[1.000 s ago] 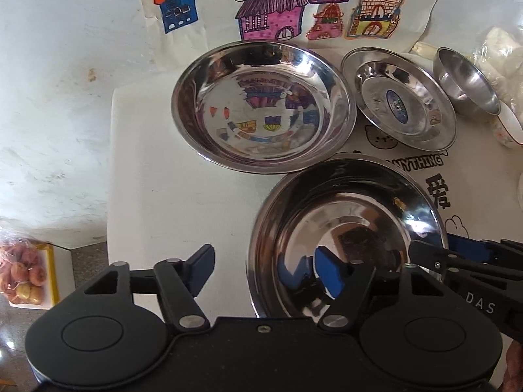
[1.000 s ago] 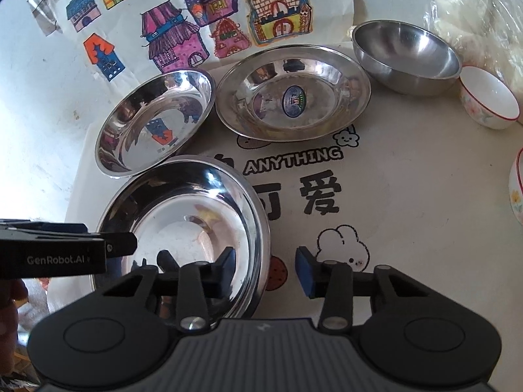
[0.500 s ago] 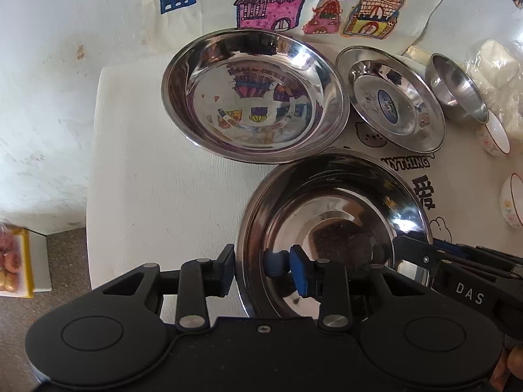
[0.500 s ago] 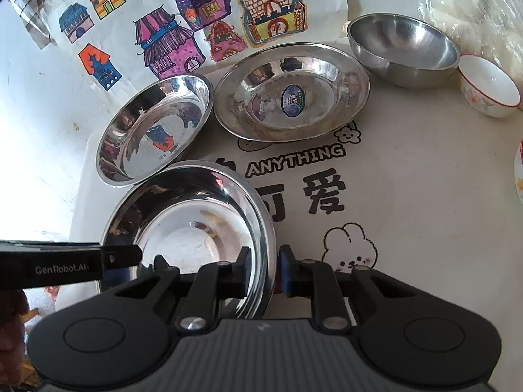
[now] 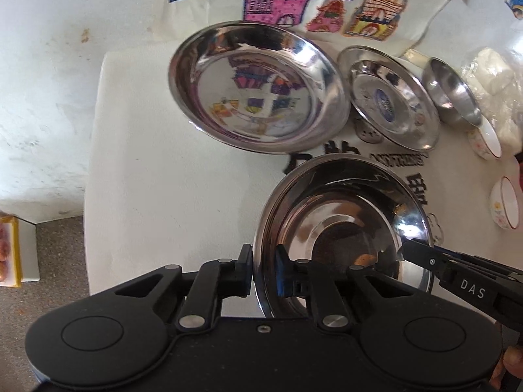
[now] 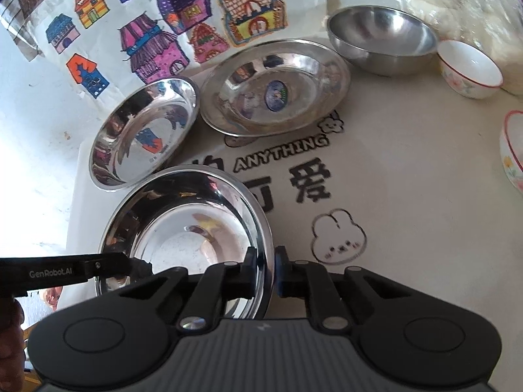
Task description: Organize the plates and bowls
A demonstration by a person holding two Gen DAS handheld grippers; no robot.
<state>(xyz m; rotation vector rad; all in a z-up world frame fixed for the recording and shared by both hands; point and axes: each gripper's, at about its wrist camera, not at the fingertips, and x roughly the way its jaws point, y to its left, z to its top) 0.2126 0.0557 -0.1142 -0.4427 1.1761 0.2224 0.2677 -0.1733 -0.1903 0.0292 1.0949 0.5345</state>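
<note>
- In the left wrist view, our left gripper [image 5: 264, 269] has its fingers [image 5: 243, 269] pinched on the left rim of the near steel plate [image 5: 340, 225], one finger outside the rim and the blue-padded one inside.
- The right gripper [image 5: 421, 258] comes in from the lower right of this view and meets the same plate at its right rim; from here we cannot tell how its fingers stand.
- The near plate looks tilted, its left edge raised, above the white cloth of the bench [image 5: 157, 179].
- Beyond it a second steel plate [image 5: 258, 86] lies near the far left corner of the bench, with the coloured house drawings [image 5: 278, 3] mirrored in it.
- To its right sits a stickered plate [image 5: 387, 98], then a steel bowl [image 5: 451, 94], and two white china bowls [image 5: 505, 207] along the right edge.

- In the right wrist view, our right gripper [image 6: 265, 271] has its fingers [image 6: 250, 271] clamped on the right rim of the near steel plate [image 6: 186, 222], one finger on each side of the rim.
- The left gripper [image 6: 127, 261] reaches in from the left and touches the plate's left rim.
- Behind the held plate, the second steel plate [image 6: 143, 134] is just beside it, and the stickered plate [image 6: 274, 88] is next to that, resting partly on the printed word ANYTHING [image 6: 281, 153].
- The steel bowl [image 6: 382, 40] stands further right, with a white china bowl [image 6: 470, 68] just beside it and another china bowl [image 6: 511, 150] at the right edge.
- A rabbit drawing [image 6: 338, 238] is printed on the cloth just ahead of our right fingers.
</note>
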